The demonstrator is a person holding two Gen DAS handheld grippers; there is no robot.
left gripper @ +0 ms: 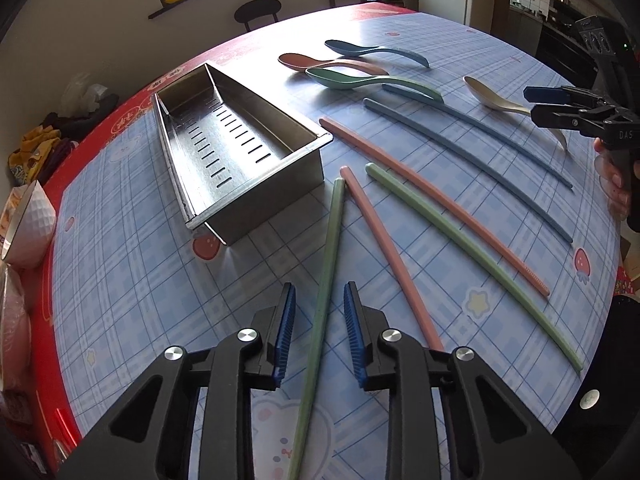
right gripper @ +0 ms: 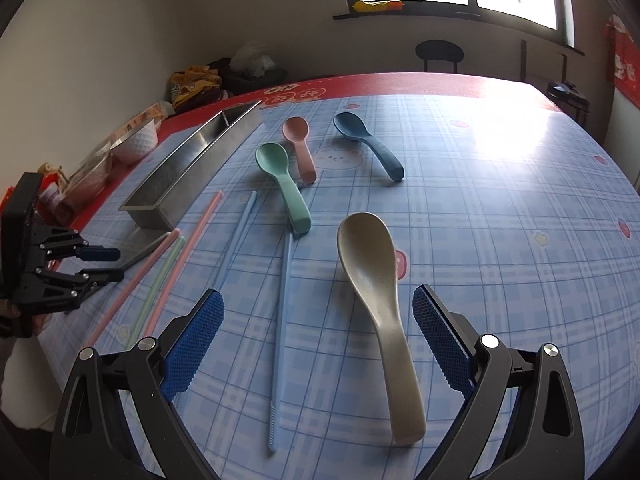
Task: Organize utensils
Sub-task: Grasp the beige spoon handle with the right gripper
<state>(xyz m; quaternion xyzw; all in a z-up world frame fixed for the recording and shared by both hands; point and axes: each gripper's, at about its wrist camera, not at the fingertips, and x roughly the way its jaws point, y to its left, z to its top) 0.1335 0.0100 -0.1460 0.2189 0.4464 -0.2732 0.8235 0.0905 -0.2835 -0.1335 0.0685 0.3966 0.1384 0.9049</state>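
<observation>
My left gripper (left gripper: 319, 300) is open, its jaws either side of a green chopstick (left gripper: 326, 272) lying on the table. A steel slotted tray (left gripper: 236, 152) stands empty to the front left. Pink (left gripper: 432, 200), green (left gripper: 472, 256) and blue chopsticks (left gripper: 472, 160) lie to the right. Pink (left gripper: 304, 62), green (left gripper: 344, 80) and blue spoons (left gripper: 360, 50) lie beyond. My right gripper (right gripper: 318, 308) is open, over the handle of a beige spoon (right gripper: 372, 280); a blue chopstick (right gripper: 282, 312) lies between its jaws too.
A white bowl (left gripper: 28, 220) and packets sit at the table's left edge. The red border of the tablecloth (left gripper: 72, 168) marks the edge. A dark stool (right gripper: 438, 54) stands beyond the table. The right gripper shows in the left view (left gripper: 532, 104).
</observation>
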